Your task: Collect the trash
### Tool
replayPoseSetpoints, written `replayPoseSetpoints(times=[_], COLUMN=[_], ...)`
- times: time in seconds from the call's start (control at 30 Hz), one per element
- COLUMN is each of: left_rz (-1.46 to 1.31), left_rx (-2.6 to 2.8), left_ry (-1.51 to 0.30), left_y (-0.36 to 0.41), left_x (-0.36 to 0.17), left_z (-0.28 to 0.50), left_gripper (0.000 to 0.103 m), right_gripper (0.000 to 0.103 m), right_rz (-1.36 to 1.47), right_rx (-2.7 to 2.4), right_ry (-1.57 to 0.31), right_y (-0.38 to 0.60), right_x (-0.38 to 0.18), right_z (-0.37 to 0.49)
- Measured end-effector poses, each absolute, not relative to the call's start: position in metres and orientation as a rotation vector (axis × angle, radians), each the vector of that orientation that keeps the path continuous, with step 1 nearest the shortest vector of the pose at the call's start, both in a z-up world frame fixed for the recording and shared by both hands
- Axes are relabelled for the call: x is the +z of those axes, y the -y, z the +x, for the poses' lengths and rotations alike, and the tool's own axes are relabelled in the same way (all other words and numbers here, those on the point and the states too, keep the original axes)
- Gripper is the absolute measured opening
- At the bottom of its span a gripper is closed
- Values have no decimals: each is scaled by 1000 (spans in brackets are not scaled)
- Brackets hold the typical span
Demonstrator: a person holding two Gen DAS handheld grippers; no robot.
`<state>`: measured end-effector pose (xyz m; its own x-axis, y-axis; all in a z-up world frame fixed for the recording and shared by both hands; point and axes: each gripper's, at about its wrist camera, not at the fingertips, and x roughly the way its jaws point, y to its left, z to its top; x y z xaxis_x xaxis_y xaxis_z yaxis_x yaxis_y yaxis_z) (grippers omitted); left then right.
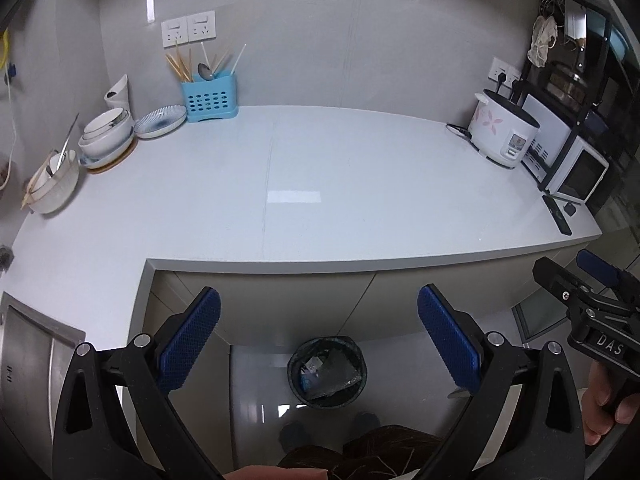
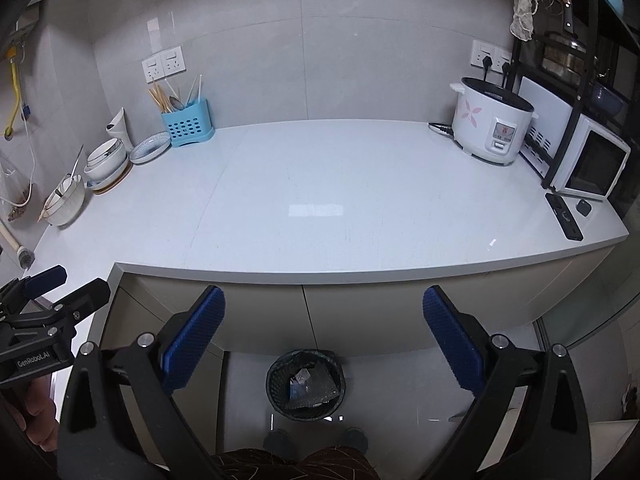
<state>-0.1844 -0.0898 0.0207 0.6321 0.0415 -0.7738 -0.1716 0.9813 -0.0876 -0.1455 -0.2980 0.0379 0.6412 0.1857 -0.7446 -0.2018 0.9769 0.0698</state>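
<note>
A round black mesh trash bin [image 1: 327,372] stands on the floor below the counter edge, holding crumpled wrappers and paper; it also shows in the right wrist view [image 2: 306,384]. My left gripper [image 1: 318,312] is open and empty, held in the air above the bin in front of the white counter [image 1: 320,184]. My right gripper [image 2: 323,312] is open and empty, also above the bin. Each gripper shows at the edge of the other's view: the right one [image 1: 560,276] and the left one [image 2: 80,286]. A small white scrap [image 2: 493,242] lies near the counter's front right edge.
Stacked bowls and plates [image 2: 106,164] and a blue utensil holder [image 2: 187,124] stand at the back left. A rice cooker [image 2: 490,120], a toaster oven [image 2: 592,164] and a black remote [image 2: 564,216] sit at the right. A steel sink [image 1: 32,356] is at left.
</note>
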Motion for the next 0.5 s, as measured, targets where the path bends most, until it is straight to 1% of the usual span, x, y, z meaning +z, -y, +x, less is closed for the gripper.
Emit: replayPoseSetpoints(times=[0.5], left_rz=[-146], left_rx=[103], left_ry=[-905], left_y=[96], left_x=[13], left_z=[-176], left_gripper=[97], right_gripper=[95], right_rz=[-4], right_rx=[215], right_ry=[-882], right_y=[303], right_x=[30], right_z=[-135])
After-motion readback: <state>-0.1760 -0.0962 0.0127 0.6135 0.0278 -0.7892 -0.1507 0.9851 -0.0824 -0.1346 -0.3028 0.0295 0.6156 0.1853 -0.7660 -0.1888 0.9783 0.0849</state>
